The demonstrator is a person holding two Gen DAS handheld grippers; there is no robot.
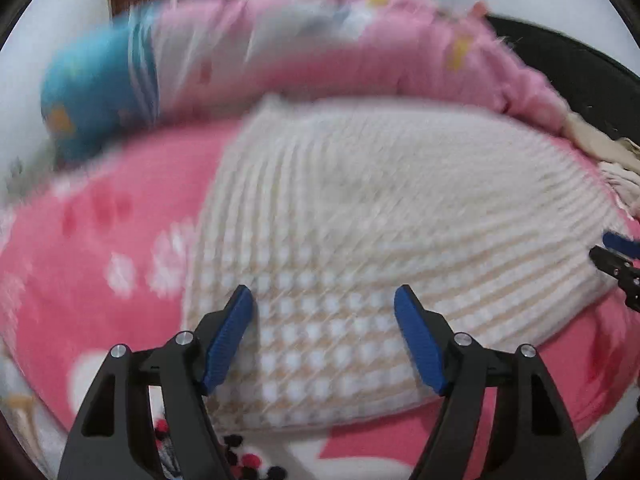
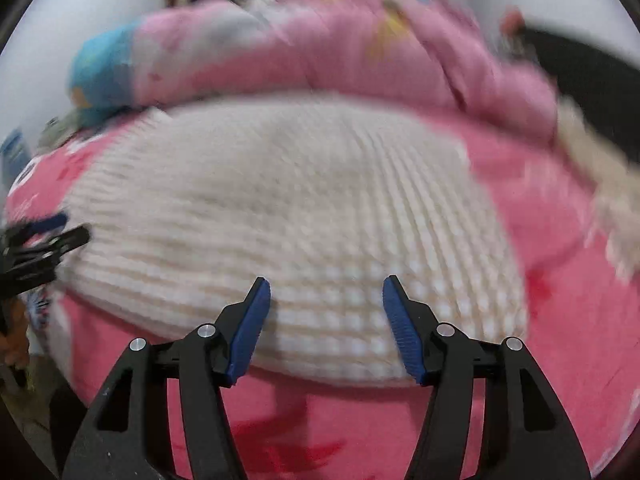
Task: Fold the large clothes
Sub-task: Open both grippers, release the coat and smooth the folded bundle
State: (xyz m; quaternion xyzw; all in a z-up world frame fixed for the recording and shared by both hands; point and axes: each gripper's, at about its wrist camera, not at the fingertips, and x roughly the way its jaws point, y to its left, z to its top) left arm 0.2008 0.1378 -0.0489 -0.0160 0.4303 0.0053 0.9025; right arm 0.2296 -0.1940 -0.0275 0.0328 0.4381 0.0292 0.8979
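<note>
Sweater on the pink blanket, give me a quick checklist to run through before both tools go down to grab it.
1. Left tool open, nothing between its fingers: ok.
2. Right tool open, nothing between its fingers: ok.
3. Both tools over the sweater's near hem: ok; each sits at the edge of the other's view.
4. Sweater lies flat on the blanket: ok as far as seen, though both views are blurred.
5. Sleeves laid out or tucked under: cannot tell.
6. Pink quilt beyond the sweater stays off it: ok in the right wrist view; blur hides the exact edge.
</note>
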